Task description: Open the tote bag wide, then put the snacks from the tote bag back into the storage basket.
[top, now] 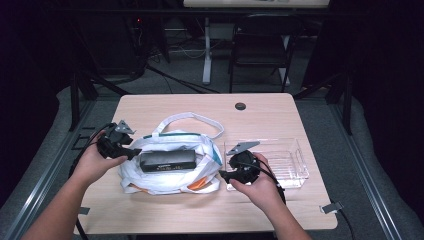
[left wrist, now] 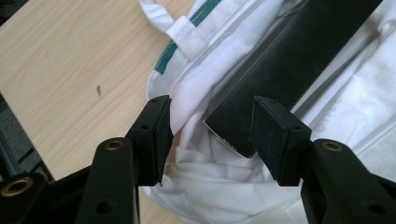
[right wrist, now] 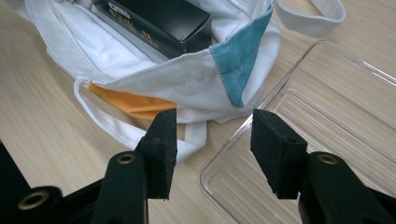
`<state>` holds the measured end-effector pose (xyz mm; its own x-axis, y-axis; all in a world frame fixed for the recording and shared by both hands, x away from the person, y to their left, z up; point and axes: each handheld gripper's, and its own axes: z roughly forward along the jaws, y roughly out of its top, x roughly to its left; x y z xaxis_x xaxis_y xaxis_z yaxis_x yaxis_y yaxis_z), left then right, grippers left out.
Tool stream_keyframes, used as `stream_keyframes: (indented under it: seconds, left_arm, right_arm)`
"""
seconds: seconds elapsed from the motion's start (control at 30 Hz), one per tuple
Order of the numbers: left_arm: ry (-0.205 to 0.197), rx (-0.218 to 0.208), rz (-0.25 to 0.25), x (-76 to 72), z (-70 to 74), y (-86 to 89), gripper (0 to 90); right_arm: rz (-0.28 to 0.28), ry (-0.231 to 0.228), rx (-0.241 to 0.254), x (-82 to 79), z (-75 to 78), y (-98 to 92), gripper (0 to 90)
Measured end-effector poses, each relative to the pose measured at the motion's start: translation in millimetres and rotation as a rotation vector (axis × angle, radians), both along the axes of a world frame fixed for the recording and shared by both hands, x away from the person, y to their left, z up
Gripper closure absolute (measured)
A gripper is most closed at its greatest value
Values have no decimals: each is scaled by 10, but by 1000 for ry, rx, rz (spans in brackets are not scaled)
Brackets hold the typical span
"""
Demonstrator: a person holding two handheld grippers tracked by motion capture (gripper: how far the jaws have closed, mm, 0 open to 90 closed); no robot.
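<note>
A white cloth bag (top: pixel 165 182) with teal and orange patches lies on the wooden table (top: pixel 150 107), its mouth open. A long black box (top: pixel 167 160) rests in that mouth. My left gripper (top: pixel 135 152) is at the bag's left side. In the left gripper view its jaws (left wrist: pixel 212 135) stand open around the box (left wrist: pixel 299 60) end and a fold of the bag (left wrist: pixel 345 116), and neither pad clearly presses. My right gripper (top: pixel 223 175) sits between bag and tray. Its own view shows it (right wrist: pixel 212 140) open and holding nothing, pointed at the bag (right wrist: pixel 163 81) edge below the box (right wrist: pixel 163 18).
A clear plastic tray (top: pixel 301 159) stands right of the bag, and its corner (right wrist: pixel 280 88) lies just under the right jaws. The bag's handle loop (top: pixel 200 119) lies toward the back. A cable hole (top: pixel 240 106) marks the table's far edge. A chair (top: pixel 260 45) stands beyond.
</note>
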<state>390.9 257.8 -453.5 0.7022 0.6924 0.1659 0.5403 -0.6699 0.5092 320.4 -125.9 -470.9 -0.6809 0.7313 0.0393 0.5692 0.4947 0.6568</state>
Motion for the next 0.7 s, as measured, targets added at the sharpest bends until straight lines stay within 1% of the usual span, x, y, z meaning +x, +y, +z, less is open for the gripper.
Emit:
stream_keyframes:
  seconds: [0.03,0.07,0.13,0.2,0.33,0.4,0.47,0.57,0.6,0.7]
  left_arm:
    - [2,7,-5,7,-12,-19,476]
    - [6,24,-14,17,-18,-35,475]
    - [25,47,-33,36,-21,-72,475]
    - [26,64,-52,43,-18,-109,475]
    - [43,89,-85,53,-17,-185,480]
    - [43,104,-98,61,-21,-212,484]
    - [48,128,-122,74,-19,-237,484]
    - [58,145,-158,78,-25,-271,481]
    - [60,160,-173,82,-30,-291,475]
    - [59,171,-182,92,-36,-322,443]
  right_arm:
    - [2,1,2,1,0,-1,511]
    - [4,2,-4,3,1,-6,511]
    - [0,3,-5,8,-5,-9,511]
    - [-3,4,-2,9,-11,-3,510]
    - [0,4,-5,11,-24,7,504]
    - [0,-2,-7,10,-30,9,501]
    - [5,-3,-9,8,-25,9,501]
    - [8,-3,-9,5,-20,6,501]
    - [6,-6,-8,4,-23,8,501]
    - [8,-6,-8,3,-24,11,498]
